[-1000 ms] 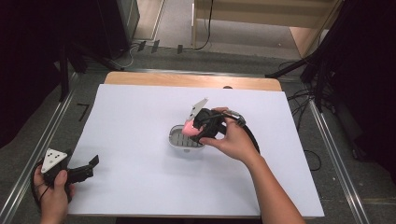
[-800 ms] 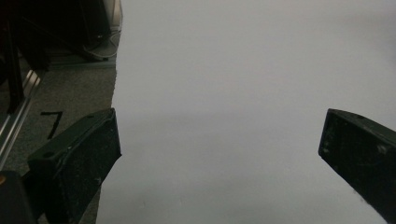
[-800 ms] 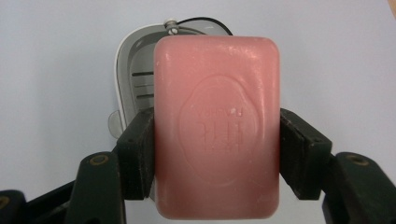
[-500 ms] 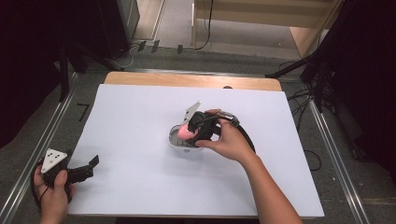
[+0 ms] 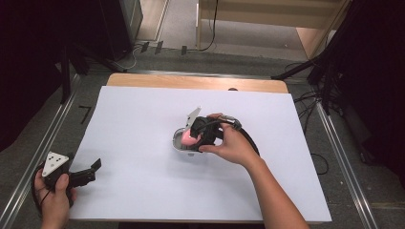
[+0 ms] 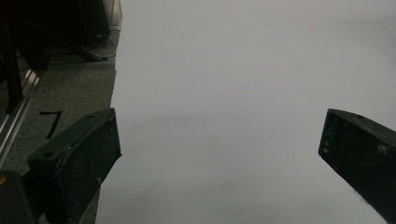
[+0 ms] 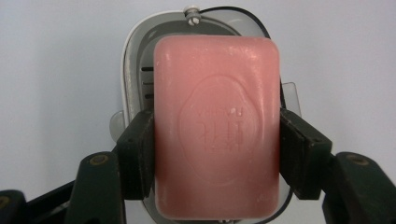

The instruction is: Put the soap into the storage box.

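A pink bar of soap (image 7: 217, 126) with a stamped oval mark is clamped between the two black jaws of my right gripper (image 7: 217, 149). The bar hangs just over a grey-and-white soap dish (image 7: 135, 79) that lies on the white sheet. From above, the right gripper (image 5: 197, 135) is near the middle of the table, with the soap (image 5: 186, 137) above the dish (image 5: 178, 145). My left gripper (image 5: 88, 171) rests at the sheet's near left corner, jaws spread wide with nothing between them. Its own view shows the left gripper (image 6: 219, 154) over bare white sheet.
A white sheet (image 5: 143, 119) covers the wooden table (image 5: 143, 81). A metal rail (image 5: 38, 157) runs along the left side and another rail (image 5: 341, 157) along the right. Dark equipment and cables lie on the floor beyond the table's far edge.
My right gripper has carried the soap slightly left and down over the dish. The left gripper has stayed put.
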`<state>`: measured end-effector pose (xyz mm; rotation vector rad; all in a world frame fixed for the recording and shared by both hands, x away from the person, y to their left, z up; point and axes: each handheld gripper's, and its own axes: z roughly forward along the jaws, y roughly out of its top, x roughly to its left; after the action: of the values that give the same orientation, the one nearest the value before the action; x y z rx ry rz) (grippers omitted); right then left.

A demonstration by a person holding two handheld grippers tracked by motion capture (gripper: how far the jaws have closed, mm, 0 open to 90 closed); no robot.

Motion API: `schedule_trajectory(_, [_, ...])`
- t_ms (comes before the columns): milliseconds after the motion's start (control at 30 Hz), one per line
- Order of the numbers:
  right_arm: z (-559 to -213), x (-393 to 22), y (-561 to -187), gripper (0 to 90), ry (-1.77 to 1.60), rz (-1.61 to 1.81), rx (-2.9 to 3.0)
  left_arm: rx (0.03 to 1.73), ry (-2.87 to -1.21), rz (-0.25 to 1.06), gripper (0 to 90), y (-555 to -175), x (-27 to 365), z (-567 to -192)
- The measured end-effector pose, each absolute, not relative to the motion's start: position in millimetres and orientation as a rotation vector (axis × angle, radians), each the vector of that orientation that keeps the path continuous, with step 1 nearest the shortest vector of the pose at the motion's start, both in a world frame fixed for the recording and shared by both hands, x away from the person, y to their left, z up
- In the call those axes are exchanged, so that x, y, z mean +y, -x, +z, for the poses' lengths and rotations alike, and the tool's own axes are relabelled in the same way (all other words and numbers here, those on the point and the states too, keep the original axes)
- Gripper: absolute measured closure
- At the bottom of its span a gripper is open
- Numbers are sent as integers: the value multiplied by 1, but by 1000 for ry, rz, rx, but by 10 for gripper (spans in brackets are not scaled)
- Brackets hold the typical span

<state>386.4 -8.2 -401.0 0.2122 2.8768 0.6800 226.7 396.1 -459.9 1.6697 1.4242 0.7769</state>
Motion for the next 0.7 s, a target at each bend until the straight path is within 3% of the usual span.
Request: schedule_trajectory(700, [-406, -9, -390, 385, -220, 685, 2867, 1424, -1669, 775, 0, -227, 396, -460])
